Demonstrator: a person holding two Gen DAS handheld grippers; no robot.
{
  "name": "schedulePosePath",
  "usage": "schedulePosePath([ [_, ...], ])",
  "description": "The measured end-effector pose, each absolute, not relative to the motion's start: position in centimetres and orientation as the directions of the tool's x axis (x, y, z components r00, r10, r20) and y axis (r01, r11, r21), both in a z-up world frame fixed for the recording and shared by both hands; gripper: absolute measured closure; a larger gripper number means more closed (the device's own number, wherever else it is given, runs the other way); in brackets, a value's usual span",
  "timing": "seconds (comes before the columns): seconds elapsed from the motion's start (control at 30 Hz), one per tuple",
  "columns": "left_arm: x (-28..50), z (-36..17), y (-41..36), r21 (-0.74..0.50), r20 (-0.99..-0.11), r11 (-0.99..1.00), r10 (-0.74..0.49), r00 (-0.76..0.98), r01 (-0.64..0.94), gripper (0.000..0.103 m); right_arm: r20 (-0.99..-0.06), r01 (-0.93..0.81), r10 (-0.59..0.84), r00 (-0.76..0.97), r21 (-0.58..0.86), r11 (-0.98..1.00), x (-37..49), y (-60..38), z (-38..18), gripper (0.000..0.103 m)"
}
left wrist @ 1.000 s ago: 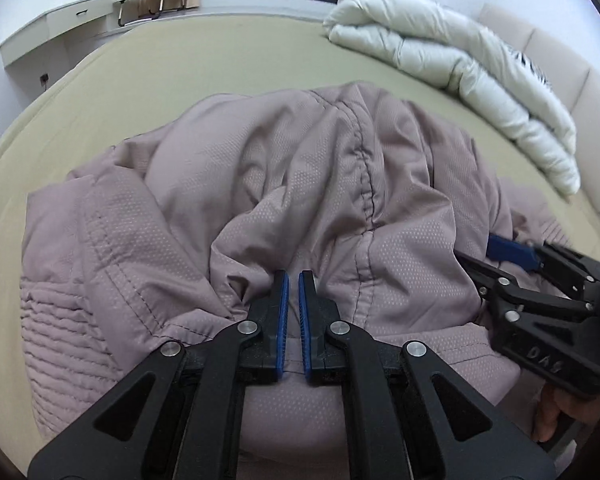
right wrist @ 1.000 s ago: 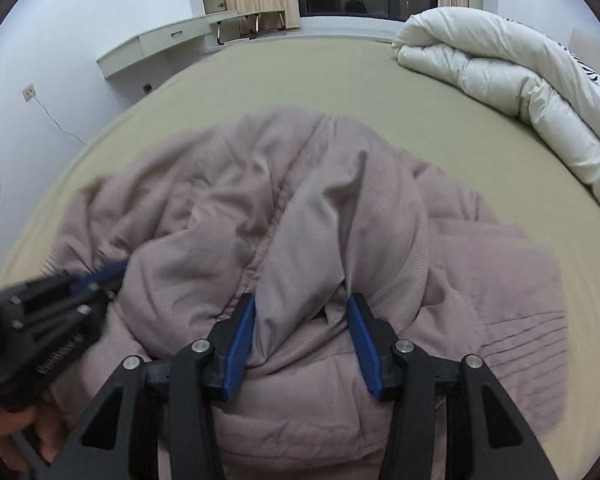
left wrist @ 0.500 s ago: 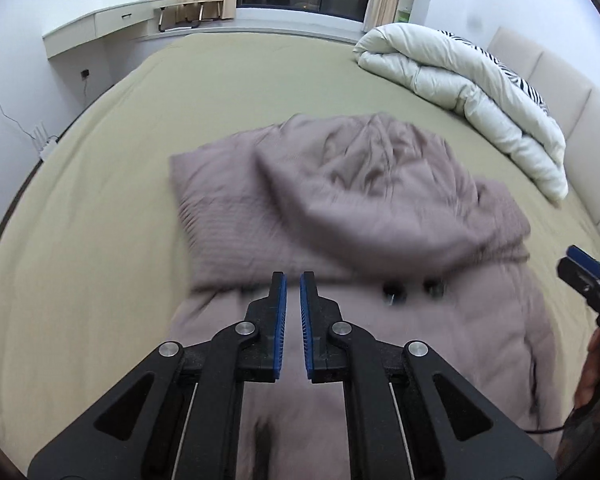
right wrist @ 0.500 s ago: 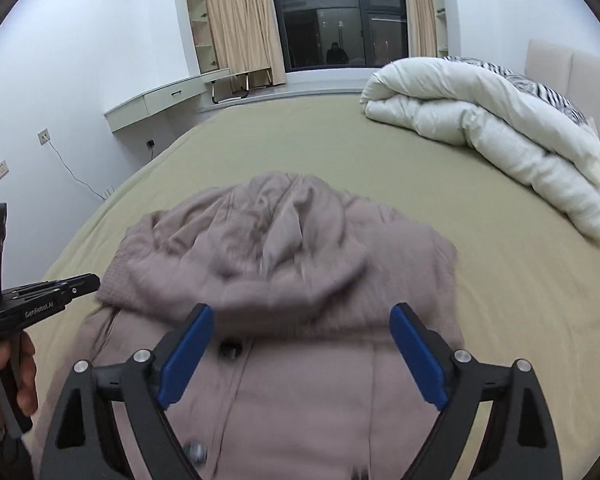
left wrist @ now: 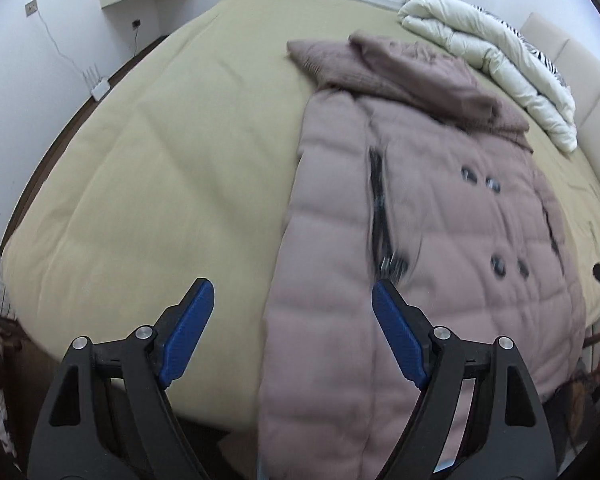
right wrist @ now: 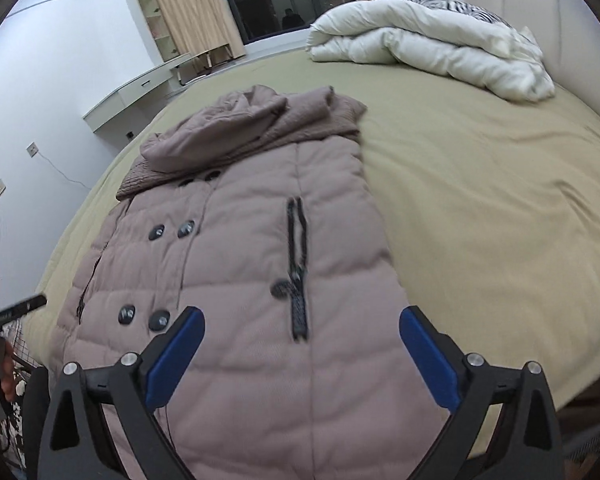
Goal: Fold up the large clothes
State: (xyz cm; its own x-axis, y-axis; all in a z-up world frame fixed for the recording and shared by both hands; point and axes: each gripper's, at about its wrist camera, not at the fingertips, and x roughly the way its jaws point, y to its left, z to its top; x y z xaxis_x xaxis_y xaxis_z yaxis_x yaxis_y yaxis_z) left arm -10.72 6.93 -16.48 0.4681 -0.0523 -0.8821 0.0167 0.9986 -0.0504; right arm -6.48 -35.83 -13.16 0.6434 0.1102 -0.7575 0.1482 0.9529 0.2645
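Observation:
A long mauve quilted coat lies front up on the bed, buttons showing, its hood folded down at the far end. It also shows in the right wrist view, with the hood far away. My left gripper is open and empty, held above the coat's near left edge. My right gripper is open and empty above the coat's lower part. The coat's hem hangs past the near bed edge.
The olive bed sheet spreads wide to the left of the coat and to its right. A rolled white duvet lies at the far right by the headboard. A wall shelf stands at the far left.
Both grippers pulled back from the hood toward the coat's hem. My left gripper went from shut to open. The hood now lies flat, folded down on the coat.

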Motion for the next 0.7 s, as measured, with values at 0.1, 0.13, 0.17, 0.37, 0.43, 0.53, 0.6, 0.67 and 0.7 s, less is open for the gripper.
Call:
schedulePosePath([
  [0.1,-14.9,-18.1,8.1,-0.017,-0.906,0.999,-0.028,0.423,0.029,0.022,-0.773,0.183,0.089,0.629,0.259,0.948,-8.8,-36.6,-13.7,0.003],
  [0.13,-16.0,-18.6,8.4,-0.013,-0.912,0.999,-0.025,0.408,0.033,0.022,-0.778,0.191,0.081,0.623,0.252,0.949,-9.5,-36.9,-14.0,0.003],
  [0.17,-16.8,-19.0,8.5,-0.008,-0.918,0.999,-0.022,0.397,0.038,0.022,-0.783,0.198,0.071,0.618,0.243,0.95,-10.2,-37.1,-14.2,0.003],
  [0.37,-20.3,-20.5,9.0,-0.024,-0.936,0.999,-0.037,0.35,0.041,0.022,-0.811,0.237,0.061,0.582,0.24,0.941,-12.8,-38.8,-15.5,0.003],
  [0.43,-20.9,-20.4,9.0,-0.037,-0.935,0.998,-0.054,0.351,0.055,0.022,-0.818,0.247,0.082,0.57,0.266,0.932,-13.2,-39.5,-16.1,0.003],
  [0.53,-20.7,-20.5,8.7,-0.014,-0.941,0.997,-0.039,0.336,0.078,0.022,-0.822,0.257,0.128,0.555,0.316,0.913,-13.8,-40.5,-16.8,0.003],
  [0.6,-20.9,-20.7,8.7,-0.009,-0.945,0.996,-0.036,0.325,0.083,0.022,-0.824,0.267,0.131,0.551,0.323,0.908,-14.4,-41.0,-17.1,0.003],
  [0.67,-20.5,-21.2,8.9,-0.01,-0.949,0.997,-0.035,0.314,0.08,0.022,-0.826,0.275,0.142,0.546,0.336,0.901,-14.9,-41.3,-17.5,0.003],
  [0.7,-20.6,-21.3,9.1,-0.011,-0.95,0.997,-0.035,0.311,0.078,0.022,-0.825,0.277,0.157,0.542,0.352,0.894,-15.1,-41.5,-17.8,0.003],
])
